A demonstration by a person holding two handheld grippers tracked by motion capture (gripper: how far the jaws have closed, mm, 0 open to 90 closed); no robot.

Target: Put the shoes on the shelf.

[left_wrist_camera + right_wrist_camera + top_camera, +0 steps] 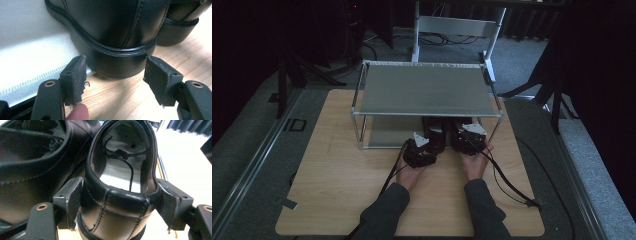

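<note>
Two black shoes point(443, 131) stand heels toward the person on the wooden surface point(342, 165), toes under the shelf rack point(427, 90). Left gripper point(114, 75): fingers apart, the left shoe's heel point(117, 62) just ahead of them, untouched. Right gripper point(119, 205): fingers point(72, 200) clamped across the right shoe's heel collar point(120, 200).

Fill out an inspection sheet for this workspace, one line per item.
Surface: wooden table, bare around the rack.
Job's things: two black shoes, left shoe and right shoe, heels outward under the metal rack.
Clutter: nothing seen.
Grippers: left gripper open, jaws flanking the left shoe's heel without touching; right gripper clamped on the right shoe's heel collar.
Cables: black gripper cables trail across the table.
Surroundings: dark, grey floor.
</note>
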